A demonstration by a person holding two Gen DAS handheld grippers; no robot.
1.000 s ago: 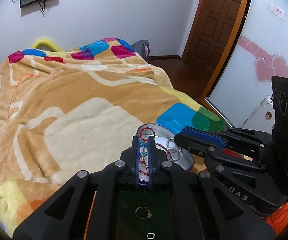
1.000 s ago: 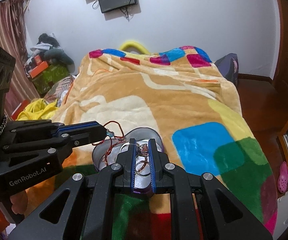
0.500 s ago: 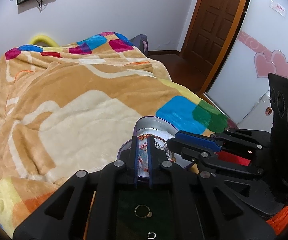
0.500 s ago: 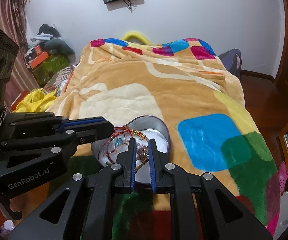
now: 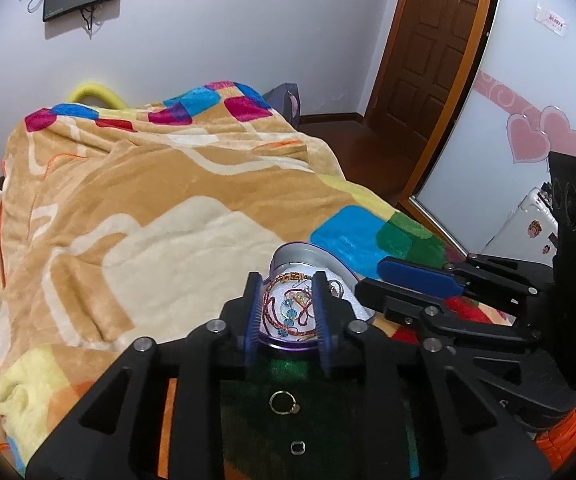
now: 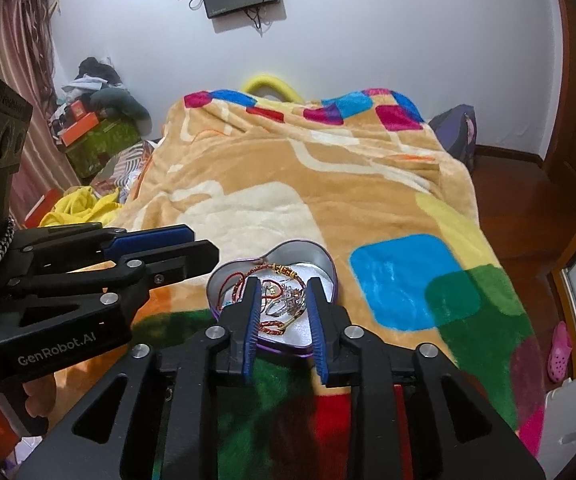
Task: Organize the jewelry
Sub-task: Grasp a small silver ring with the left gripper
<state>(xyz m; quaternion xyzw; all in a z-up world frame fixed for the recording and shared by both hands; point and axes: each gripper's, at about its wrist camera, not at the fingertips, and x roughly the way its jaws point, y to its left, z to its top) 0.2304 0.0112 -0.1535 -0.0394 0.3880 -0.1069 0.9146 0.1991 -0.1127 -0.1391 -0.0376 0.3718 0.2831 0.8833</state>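
A heart-shaped silver tin with a purple rim (image 5: 300,249) (image 6: 320,258) lies on the blanket and holds a tangle of red cord bracelets, blue beads and rings (image 5: 292,308) (image 6: 279,300). My left gripper (image 5: 288,312) is open and empty just above the tin's near edge. My right gripper (image 6: 281,316) is open and empty over the same tin. A gold ring (image 5: 283,403) and a small silver ring (image 5: 298,447) lie on the green patch of blanket under my left gripper.
A patterned fleece blanket (image 5: 147,208) (image 6: 288,184) covers the bed. The right gripper shows at the right of the left wrist view (image 5: 420,284). The left one shows at the left of the right wrist view (image 6: 155,252). A door (image 5: 436,40) and floor lie to the right.
Both grippers were shut on jewelry above the tin. They have opened, and the bracelets and rings now lie in the tin. Both grippers have drawn back a little.
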